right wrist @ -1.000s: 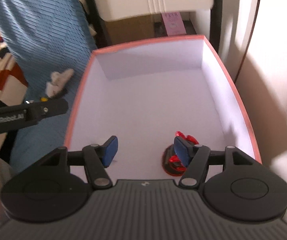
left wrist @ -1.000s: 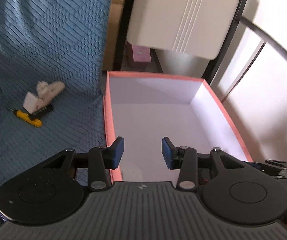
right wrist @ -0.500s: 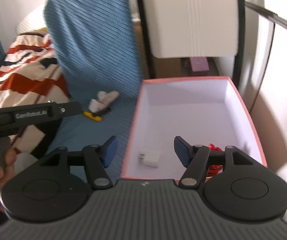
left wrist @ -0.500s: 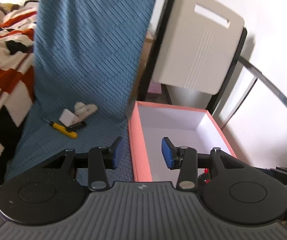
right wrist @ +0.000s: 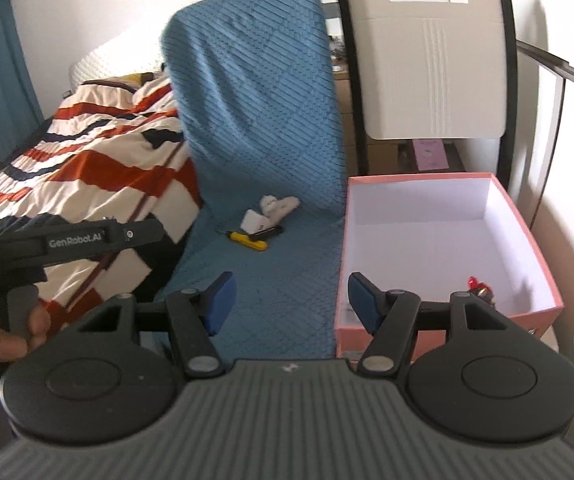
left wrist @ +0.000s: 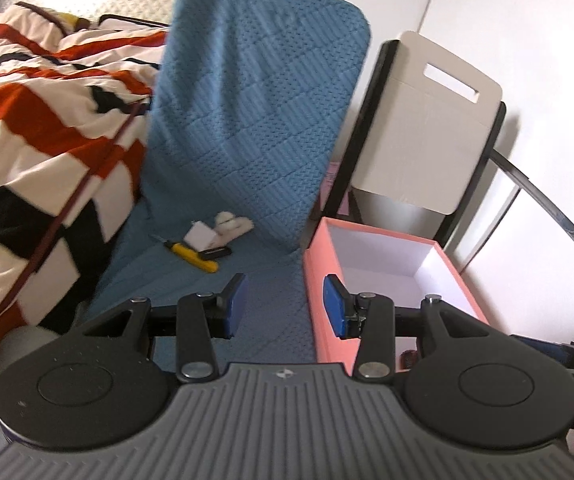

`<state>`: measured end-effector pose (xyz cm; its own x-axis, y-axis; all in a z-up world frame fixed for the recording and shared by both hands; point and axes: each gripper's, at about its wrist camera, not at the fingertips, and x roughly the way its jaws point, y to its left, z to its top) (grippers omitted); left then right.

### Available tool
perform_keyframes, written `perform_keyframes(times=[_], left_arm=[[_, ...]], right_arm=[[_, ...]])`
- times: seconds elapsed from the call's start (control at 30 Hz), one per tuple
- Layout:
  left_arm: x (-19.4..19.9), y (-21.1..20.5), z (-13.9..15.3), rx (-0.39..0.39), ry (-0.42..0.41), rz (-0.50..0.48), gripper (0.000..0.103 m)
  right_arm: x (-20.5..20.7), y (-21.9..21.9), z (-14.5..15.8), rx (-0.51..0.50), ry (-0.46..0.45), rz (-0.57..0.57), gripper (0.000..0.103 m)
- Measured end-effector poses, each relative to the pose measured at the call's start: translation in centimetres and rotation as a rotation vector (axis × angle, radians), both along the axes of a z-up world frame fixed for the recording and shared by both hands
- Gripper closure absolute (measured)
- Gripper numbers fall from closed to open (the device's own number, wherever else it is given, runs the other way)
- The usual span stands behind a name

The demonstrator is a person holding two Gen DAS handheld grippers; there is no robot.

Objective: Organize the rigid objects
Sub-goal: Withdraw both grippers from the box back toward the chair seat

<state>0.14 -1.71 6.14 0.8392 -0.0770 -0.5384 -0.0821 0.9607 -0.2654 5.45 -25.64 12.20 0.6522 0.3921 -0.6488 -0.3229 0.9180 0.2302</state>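
**Ana:** Grippers sit well back from the pink box (right wrist: pixel 439 320) now, where a second ago both hung right over its white floor. Which means the drop-off there is finished?

**Ben:** That is the fair reading. The left gripper (left wrist: pixel 283 306) and the right gripper (right wrist: pixel 289 302) both have their blue fingers (right wrist: pixel 219 300) spread wide with nothing between them. A red object (right wrist: pixel 477 286) lies inside the box, near its front right corner. Half a second back a small white block lay on the box floor near the front left corner; in the present views the box's front wall hides that spot, so whether it remains there cannot be told.

**Ana:** And what is left outside the box?

**Ben:** A small cluster on the blue cover (right wrist: pixel 271 288) of the seat, to the left of the box and well apart from it: a yellow-handled tool (right wrist: pixel 247 239), a white block (right wrist: pixel 254 221), a black stick-like item (right wrist: pixel 265 234) touching that block, and a white lumpy piece (right wrist: pixel 277 205) just behind them. They lie where they lay a second ago.

**Ana:** So the retreat opens the view for the next pick?

**Ben:** Likely. With both grippers free, either could go to that cluster; the items crowd each other, so singling one out may need care.
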Motion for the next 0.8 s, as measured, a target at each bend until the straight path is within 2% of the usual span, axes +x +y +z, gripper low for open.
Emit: perform_keyframes(times=[0.23,0.47,0.8], left_arm=[[-3.0,2.1,-1.5,-0.009,0.022,0.02,0.055],[-5.3,3.4,-2.7,-0.001,0.007,0.037,0.055],[-5.7,5.0,-3.8,-0.042,0.014,0.024,0.054]], right_arm=[[-3.3,2.3,-0.3,-0.008,-0.013,0.013,0.038],[-5.5,4.0,-0.5,-0.015,-0.007,0.023,0.038],[-6.8,6.2,-1.0,-0.024,-0.025,0.025,0.038]])
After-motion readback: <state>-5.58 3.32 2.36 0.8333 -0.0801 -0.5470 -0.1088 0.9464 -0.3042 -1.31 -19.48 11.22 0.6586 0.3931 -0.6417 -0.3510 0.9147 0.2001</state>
